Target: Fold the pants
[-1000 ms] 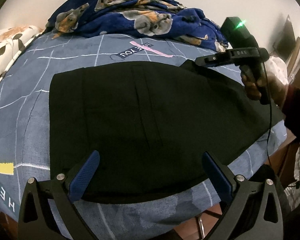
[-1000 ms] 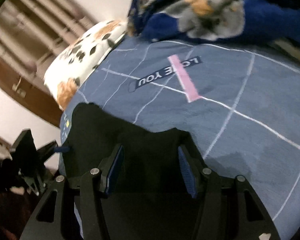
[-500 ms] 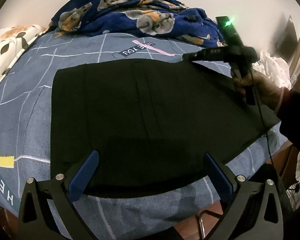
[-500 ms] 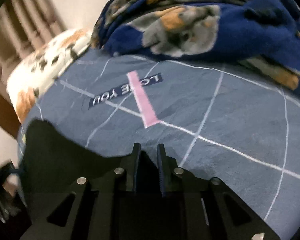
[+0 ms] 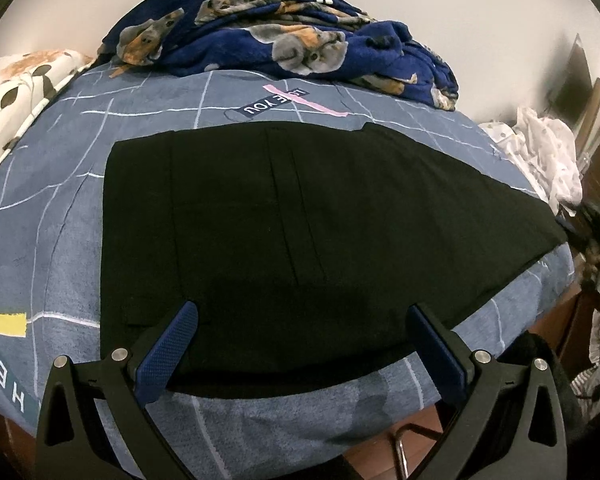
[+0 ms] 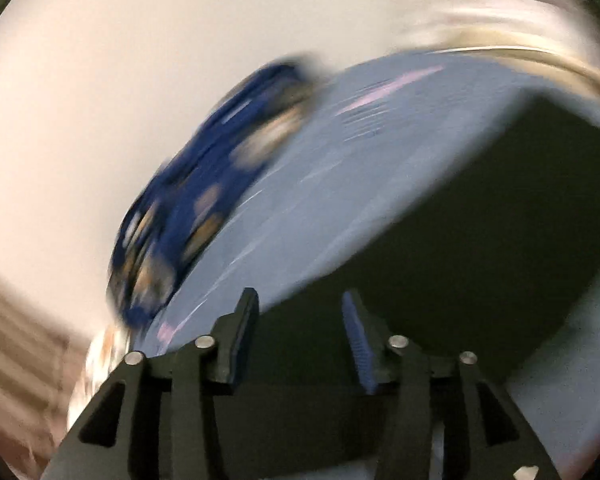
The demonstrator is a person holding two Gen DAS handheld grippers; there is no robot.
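Black pants (image 5: pixel 300 216) lie flat on the blue bedsheet (image 5: pixel 48 240), folded lengthwise, with one end at the left and the other reaching the bed's right edge. My left gripper (image 5: pixel 300 344) is open and empty, hovering over the near edge of the pants. My right gripper (image 6: pixel 300 328) is open and empty in a very blurred right wrist view, above the pants (image 6: pixel 480 240). It also shows at the far right of the left wrist view (image 5: pixel 598 228), off the bed's right edge.
A dark blue dog-print blanket (image 5: pixel 276 40) is heaped at the far side of the bed. A spotted white pillow (image 5: pixel 16 84) lies at the far left. White clothing (image 5: pixel 540 152) is piled to the right, beyond the bed. The bed's wooden frame (image 5: pixel 556 316) shows at the lower right.
My right gripper, shut at the pants' far right corner half a second ago, has opened and swung away to the bed's right edge. The pants lie flatter. My left gripper has barely moved.
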